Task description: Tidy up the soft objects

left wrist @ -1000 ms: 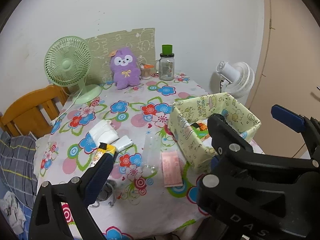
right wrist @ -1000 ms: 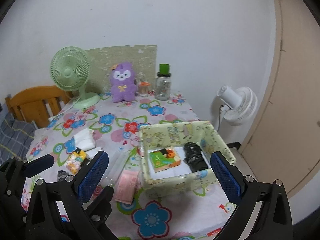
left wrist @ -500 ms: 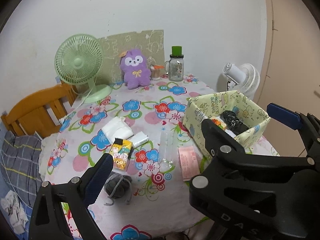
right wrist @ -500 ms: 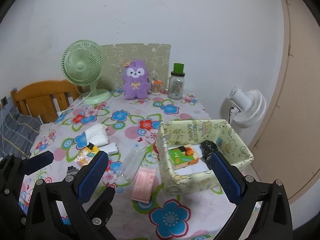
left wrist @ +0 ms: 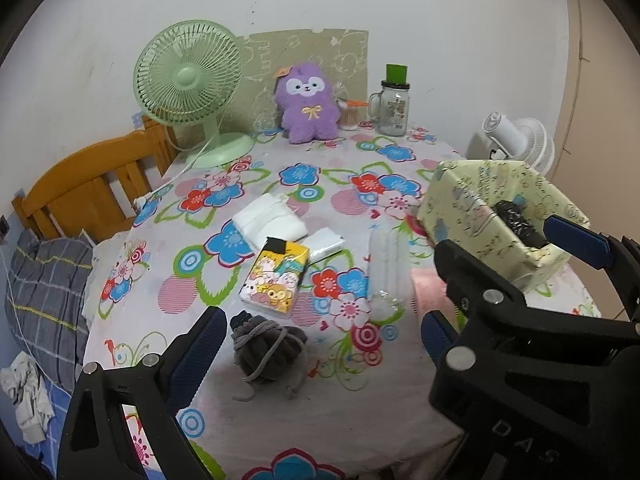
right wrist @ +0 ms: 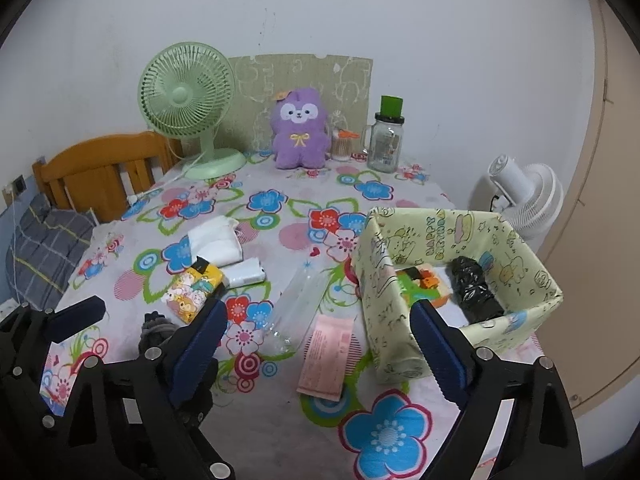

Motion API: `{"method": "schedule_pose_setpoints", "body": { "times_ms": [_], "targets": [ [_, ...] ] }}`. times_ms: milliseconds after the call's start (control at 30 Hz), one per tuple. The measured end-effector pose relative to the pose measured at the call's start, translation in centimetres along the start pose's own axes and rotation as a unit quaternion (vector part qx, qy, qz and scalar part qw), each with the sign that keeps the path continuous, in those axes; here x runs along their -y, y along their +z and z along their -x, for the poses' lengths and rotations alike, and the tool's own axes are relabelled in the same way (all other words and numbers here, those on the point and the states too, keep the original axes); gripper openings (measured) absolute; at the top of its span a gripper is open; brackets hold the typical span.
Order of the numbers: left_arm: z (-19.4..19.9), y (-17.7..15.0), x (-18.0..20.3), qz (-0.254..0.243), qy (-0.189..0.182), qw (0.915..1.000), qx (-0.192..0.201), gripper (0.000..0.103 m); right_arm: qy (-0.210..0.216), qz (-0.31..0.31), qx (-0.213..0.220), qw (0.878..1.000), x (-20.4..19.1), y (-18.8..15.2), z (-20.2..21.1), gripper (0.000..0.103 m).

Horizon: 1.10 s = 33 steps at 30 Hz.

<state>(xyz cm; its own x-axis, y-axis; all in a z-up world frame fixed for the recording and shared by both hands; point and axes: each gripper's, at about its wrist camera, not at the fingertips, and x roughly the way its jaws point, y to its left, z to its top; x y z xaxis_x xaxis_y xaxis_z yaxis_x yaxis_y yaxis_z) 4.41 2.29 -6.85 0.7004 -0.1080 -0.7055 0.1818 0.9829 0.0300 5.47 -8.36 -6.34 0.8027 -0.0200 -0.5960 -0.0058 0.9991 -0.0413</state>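
**Flowery tablecloth, both grippers hovering empty**

So I'm looking at a table (left wrist: 360, 412) with a loud flower-print cloth, shoved against a white wall. My left gripper (left wrist: 320, 340) has its jaws spread wide with nothing in them, and a grey knotted fabric bundle (left wrist: 266, 350) lies on the cloth right between the fingers. At 12 o'clock from the bundle there's a cartoon tissue pack (left wrist: 276, 276), touching a small white packet (left wrist: 326, 242) at its 1 o'clock, with folded white cloths (left wrist: 270, 220) just beyond.

My right gripper (right wrist: 316, 344) is spread open too, holding nothing. Between its fingers I see a pink comb packet (right wrist: 328, 354) and a clear plastic sleeve (right wrist: 298, 300) at 11 o'clock from it. The yellow patterned box (right wrist: 524, 268) is at about 2 o'clock, with a black crumpled bag (right wrist: 472, 288) and a green-orange packet (right wrist: 420, 280) inside.

Way back at 12 o'clock: purple plush (right wrist: 298, 130), green fan (right wrist: 186, 98), glass jar (right wrist: 386, 138).
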Motion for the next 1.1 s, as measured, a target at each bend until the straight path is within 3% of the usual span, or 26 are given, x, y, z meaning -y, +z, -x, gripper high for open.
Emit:
{"method": "schedule_pose_setpoints", "body": {
  "times_ms": [467, 1100],
  "targets": [
    [-4.2, -1.9, -2.1, 0.029, 0.024, 0.999, -0.023, 0.093, 0.008, 0.018, -0.041, 0.999, -1.5, -1.7, -4.7, 0.082],
    [-9.2, -3.1, -3.9, 0.06, 0.024, 0.9945, -0.083, 0.089, -0.001, -0.038, -0.12, 0.992, -0.4, -3.6, -10.0, 0.064]
  ]
}}
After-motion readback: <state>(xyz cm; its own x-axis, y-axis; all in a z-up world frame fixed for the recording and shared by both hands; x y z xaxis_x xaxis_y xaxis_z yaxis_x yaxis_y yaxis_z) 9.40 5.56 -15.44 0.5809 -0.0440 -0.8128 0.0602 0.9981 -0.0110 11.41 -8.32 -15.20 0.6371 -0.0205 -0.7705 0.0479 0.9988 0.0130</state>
